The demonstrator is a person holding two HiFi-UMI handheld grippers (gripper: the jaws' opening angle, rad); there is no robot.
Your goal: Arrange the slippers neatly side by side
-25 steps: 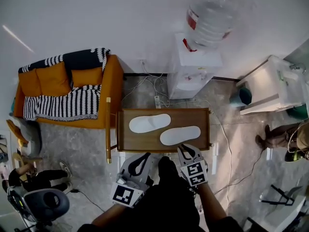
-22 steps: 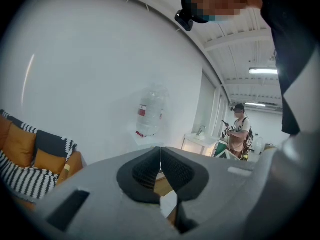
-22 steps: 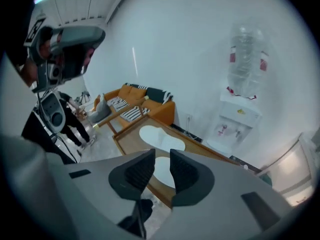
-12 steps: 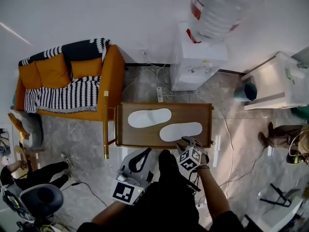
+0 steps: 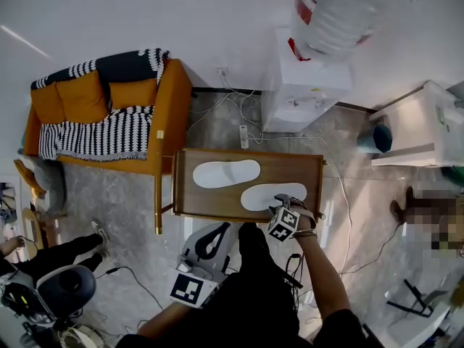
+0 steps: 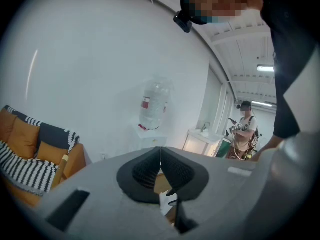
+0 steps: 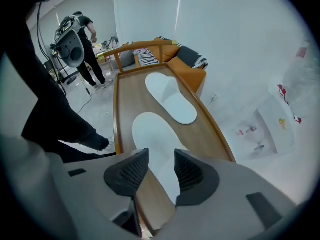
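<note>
Step in hand: reach for the first slipper. No grasp yet.

- Worktop: wooden, with a raised rim. It carries both white slippers, lying flat with their long axes left-right.
- Far slipper sits toward the left. Near slipper sits toward the right, just beside it but apart. The pair is staggered, ends not level, so the arranging is judged not yet done.
- Right claw: hovers over the near right end of the near slipper. In the right gripper view the right claw is released, jaws opening. The near slipper shows through the gap, and neither pad presses on it. The far slipper lies beyond it, along the worktop.
- Left claw: held back off the near edge of the worktop, close to the body. In the left gripper view the left claw is clenched, pads together with nothing between them.

Next move, as judged: lower the right claw so the jaws straddle the end of the near slipper, then pinch. The slipper is thin and flat, so one pad probably has to slip under its edge. After that it needs shifting left until its ends line up with the far slipper and the two lie parallel.
</note>
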